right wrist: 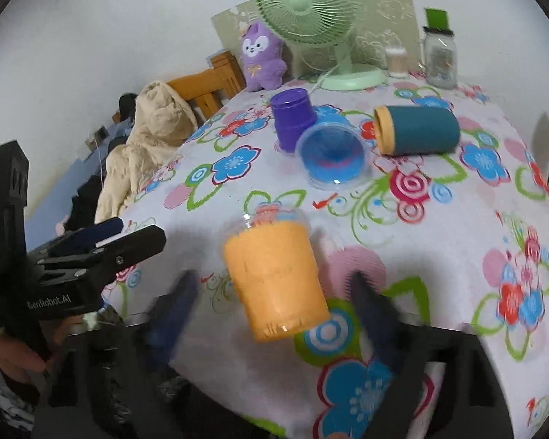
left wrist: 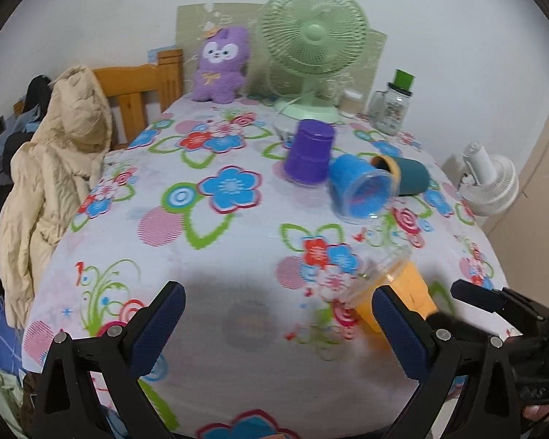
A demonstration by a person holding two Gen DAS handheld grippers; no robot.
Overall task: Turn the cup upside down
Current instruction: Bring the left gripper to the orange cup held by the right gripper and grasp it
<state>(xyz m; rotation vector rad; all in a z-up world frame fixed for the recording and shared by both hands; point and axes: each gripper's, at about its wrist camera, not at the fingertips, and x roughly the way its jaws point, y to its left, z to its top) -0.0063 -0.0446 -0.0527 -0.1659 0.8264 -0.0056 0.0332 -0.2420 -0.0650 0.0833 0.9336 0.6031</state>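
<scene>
An orange cup [right wrist: 274, 274] with a clear rim lies tilted on the flowered tablecloth [right wrist: 439, 241], its base toward me and its mouth away. My right gripper [right wrist: 274, 303] is open, its blurred blue fingers on either side of the cup's base, apart from it. The orange cup also shows in the left wrist view [left wrist: 402, 292], partly behind my left gripper's right finger. My left gripper [left wrist: 278, 325] is open and empty over the cloth, left of the cup. My right gripper's tip [left wrist: 479, 298] shows beside the cup there.
A purple cup [right wrist: 292, 117] stands upside down. A blue cup [right wrist: 331, 153] and a teal cup [right wrist: 417, 130] lie on their sides behind the orange one. A green fan [right wrist: 311, 11], a purple plush [right wrist: 261, 58] and a jar [right wrist: 441, 58] stand at the back. A beige coat [left wrist: 51, 168] hangs left.
</scene>
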